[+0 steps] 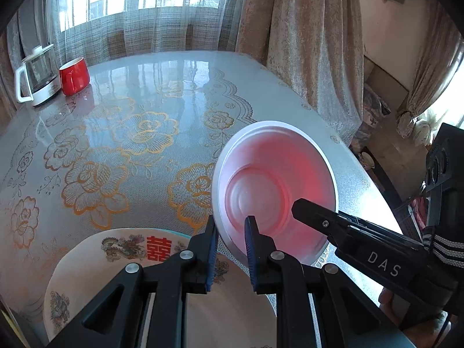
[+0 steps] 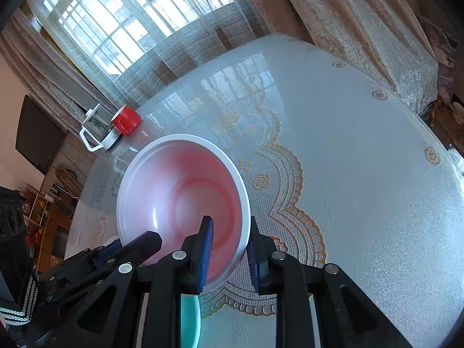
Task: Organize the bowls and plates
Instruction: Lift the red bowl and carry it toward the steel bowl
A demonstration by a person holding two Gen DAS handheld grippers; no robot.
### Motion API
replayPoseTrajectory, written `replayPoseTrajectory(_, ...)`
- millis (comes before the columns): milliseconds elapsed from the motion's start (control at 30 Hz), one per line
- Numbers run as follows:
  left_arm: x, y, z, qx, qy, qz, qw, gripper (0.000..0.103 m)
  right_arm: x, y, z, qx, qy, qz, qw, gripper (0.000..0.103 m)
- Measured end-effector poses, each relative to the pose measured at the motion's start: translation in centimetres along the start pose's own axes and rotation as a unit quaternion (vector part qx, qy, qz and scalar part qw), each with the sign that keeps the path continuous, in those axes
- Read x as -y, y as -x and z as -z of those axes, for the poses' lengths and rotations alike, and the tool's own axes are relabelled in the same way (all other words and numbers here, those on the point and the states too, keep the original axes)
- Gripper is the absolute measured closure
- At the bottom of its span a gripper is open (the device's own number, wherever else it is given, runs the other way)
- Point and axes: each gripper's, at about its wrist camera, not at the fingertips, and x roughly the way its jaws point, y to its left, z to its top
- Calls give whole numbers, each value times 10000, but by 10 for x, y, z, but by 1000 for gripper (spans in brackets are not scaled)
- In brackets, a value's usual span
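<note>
Two grippers' fingers pinching opposite rims of one tilted, white-rimmed, pink-tinted bowl [image 1: 275, 185] above decorated plate [image 1: 95, 261].

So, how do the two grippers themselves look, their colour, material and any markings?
Both are matte black frames with triangular cut-outs and round silver pivot bolts. The left gripper and the right gripper each carry blue ribbed pads on the jaws. White letters "DAS" mark the right gripper's side. A black cuff with white stripes shows behind it.
</note>
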Motion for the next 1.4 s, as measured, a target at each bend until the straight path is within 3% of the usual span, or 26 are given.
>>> replayPoseTrajectory(833,-42,81,34,593,124,-165,9980,85,-69,28,34,256,537,-259,9979,81)
replayPoseTrajectory(1400,-112,134,73,902,634,-484,9927,84,-149,6,62,-109,1191,-769,9898,81)
